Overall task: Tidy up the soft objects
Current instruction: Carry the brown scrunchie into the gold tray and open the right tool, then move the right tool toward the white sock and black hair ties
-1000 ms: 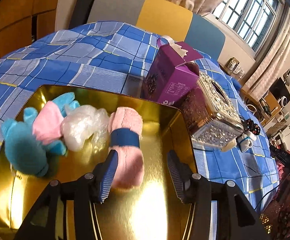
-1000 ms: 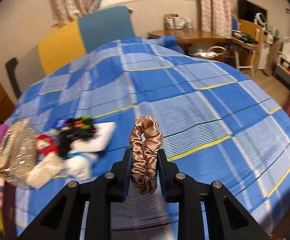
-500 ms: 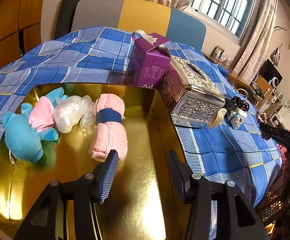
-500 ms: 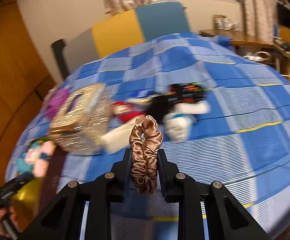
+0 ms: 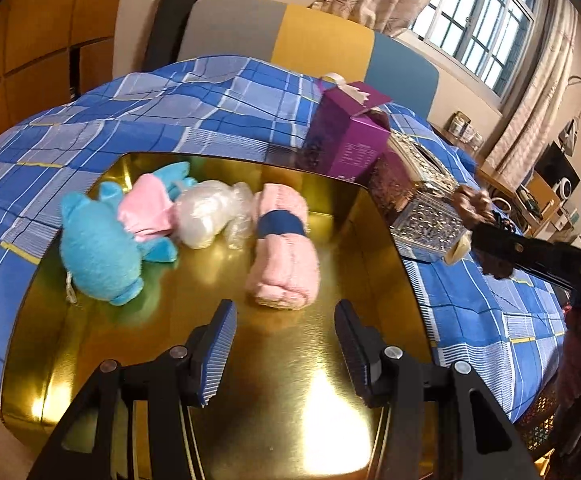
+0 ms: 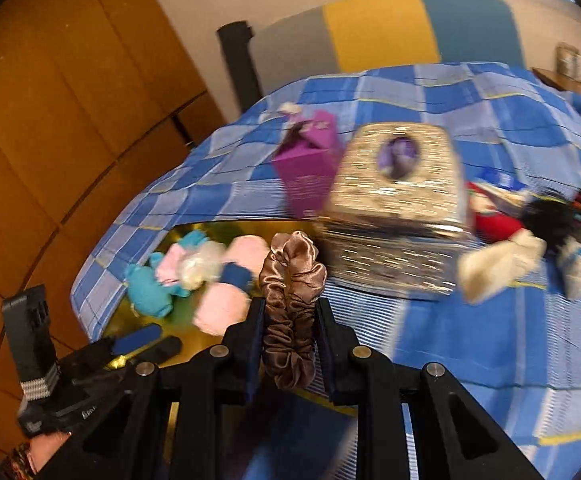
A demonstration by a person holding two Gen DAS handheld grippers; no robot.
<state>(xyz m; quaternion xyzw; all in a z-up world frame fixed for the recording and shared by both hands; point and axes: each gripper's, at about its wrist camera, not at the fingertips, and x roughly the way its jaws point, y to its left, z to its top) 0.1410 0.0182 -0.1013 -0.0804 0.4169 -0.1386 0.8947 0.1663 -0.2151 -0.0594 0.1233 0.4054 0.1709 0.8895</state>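
left wrist: left gripper (image 5: 285, 354) tilting down over gold tray (image 5: 378, 248), fingers standing wide, gripping nothing; pink towel roll (image 5: 284, 256) lying just ahead | right wrist: right gripper (image 6: 288, 334) angling down beside tray, fingers pinching brown scrunchie (image 6: 290, 304) upright

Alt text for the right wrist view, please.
The right gripper is shut on a brown satin scrunchie, above a blue plaid bedspread. Ahead lie a gold tray of soft toys and a glittery tissue box.
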